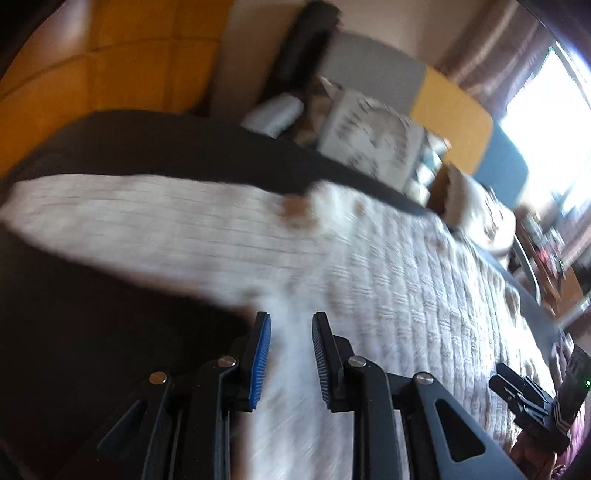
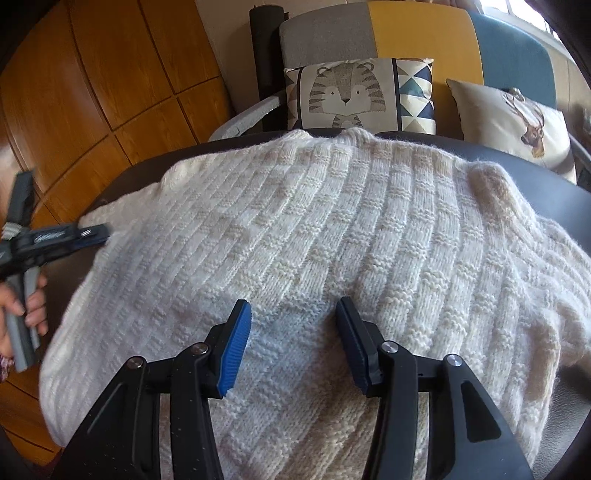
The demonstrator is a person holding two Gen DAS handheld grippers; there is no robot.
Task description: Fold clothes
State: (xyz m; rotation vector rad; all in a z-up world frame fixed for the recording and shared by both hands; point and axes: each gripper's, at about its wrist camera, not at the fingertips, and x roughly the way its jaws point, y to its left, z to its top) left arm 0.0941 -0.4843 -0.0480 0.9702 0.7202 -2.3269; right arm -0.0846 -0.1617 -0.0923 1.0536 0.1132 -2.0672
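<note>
A cream knit sweater lies spread on the dark worktop. The right hand-held gripper hovers over its lower middle, jaws wide apart. The left hand-held gripper has sweater fabric between its narrowly parted jaws; motion blur hides whether they pinch it.

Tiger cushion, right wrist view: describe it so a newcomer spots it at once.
Start at the white knitted sweater spread on the dark table. Just beyond its far edge, against the grey, yellow and blue sofa back, stands the tiger cushion. Its neighbour, the deer cushion, lies to the right.
</note>
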